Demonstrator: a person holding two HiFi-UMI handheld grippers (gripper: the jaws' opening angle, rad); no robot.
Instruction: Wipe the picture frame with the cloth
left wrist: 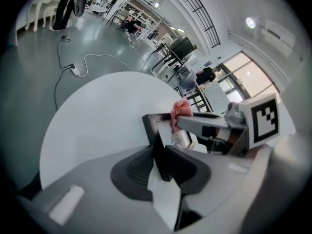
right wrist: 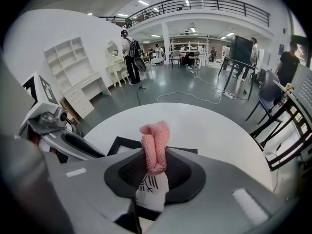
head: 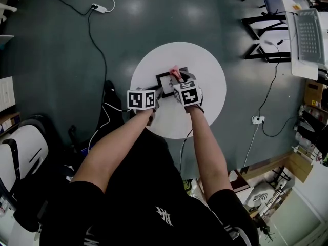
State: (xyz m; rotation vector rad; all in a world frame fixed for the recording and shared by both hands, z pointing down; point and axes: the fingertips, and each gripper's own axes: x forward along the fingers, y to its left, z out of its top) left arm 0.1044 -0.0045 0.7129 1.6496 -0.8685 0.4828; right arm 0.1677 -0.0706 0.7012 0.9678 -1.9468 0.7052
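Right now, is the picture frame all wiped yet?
Done: the left gripper clamps the picture frame and the right gripper holds the pink cloth. In hand: the cloth is at the frame's edge. To do: the wiping; I can't tell how clean it is.

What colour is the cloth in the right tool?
Pink cloth, clearest in the right gripper view.

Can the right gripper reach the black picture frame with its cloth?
Probably yes: the right gripper, holding the pink mesh cloth, sits directly at the black picture frame, nothing between.
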